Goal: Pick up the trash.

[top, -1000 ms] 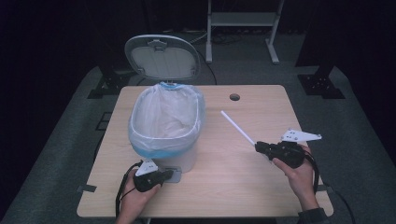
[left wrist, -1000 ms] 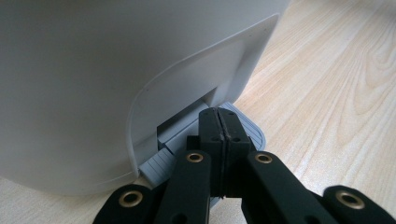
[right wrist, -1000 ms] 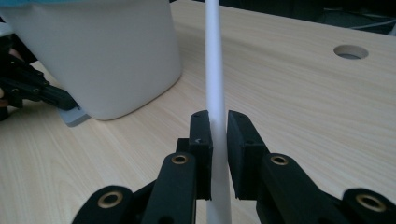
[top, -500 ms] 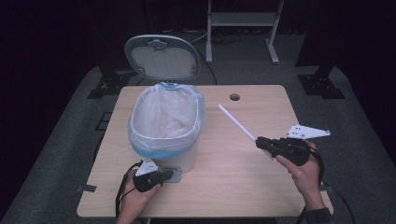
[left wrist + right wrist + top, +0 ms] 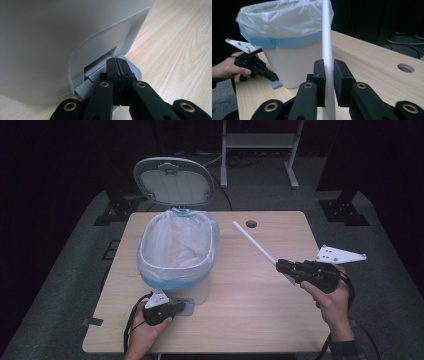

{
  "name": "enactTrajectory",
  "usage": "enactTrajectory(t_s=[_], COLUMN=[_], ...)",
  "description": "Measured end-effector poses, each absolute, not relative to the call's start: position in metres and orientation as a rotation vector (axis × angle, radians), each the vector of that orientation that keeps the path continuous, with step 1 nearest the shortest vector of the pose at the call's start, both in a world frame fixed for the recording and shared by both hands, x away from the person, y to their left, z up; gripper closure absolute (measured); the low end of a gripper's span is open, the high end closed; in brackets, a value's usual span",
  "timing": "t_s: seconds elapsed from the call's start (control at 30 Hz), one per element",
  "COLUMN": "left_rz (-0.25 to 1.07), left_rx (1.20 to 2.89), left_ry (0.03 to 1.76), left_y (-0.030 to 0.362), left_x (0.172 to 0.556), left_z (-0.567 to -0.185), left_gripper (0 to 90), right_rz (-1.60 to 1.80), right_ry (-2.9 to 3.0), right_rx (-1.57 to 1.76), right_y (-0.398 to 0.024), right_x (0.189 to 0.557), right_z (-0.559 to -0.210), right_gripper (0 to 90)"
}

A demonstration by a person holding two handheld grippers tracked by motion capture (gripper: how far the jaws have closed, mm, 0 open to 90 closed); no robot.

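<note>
A white pedal bin [image 5: 177, 255] with a plastic liner [image 5: 284, 18] stands on the wooden table [image 5: 260, 320], its lid [image 5: 174, 181] swung up at the back. My left gripper [image 5: 172, 309] is shut, its jaws pressed down on the grey foot pedal [image 5: 130, 67] at the bin's base. Lifted above the right side of the table, my right gripper [image 5: 281, 266] is shut on a long white straw [image 5: 255, 245]. The straw [image 5: 327, 45] slants up and away toward the bin. In the right gripper view the left gripper [image 5: 270, 74] sits beside the bin's base.
A round cable hole [image 5: 251, 224] lies near the table's far edge. A metal stand [image 5: 260, 150] rises behind the table on the dark floor. The bare wooden top spreads between the bin and my right hand [image 5: 332, 307].
My right gripper has risen and shifted a little toward the bin with the straw in it. The left gripper stays pressed on the pedal, the lid still up.
</note>
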State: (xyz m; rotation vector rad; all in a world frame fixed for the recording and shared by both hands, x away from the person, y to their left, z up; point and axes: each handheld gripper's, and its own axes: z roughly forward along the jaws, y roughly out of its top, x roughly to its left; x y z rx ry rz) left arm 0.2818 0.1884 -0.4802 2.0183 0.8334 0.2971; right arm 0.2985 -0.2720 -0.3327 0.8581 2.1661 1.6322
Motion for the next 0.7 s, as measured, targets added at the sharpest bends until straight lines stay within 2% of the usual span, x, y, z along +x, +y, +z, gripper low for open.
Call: enactTrajectory(t_s=[0.7], left_rz=[0.293], left_rx=[2.019], left_ry=[0.833], left_y=[0.189], left_x=[0.282], left_z=[-0.48], left_gripper=[90.0], right_rz=[1.706], right_ry=[2.153], right_rx=[0.752], right_y=[-0.26], right_x=[0.3], right_z=[-0.297], right_gripper=[80.0])
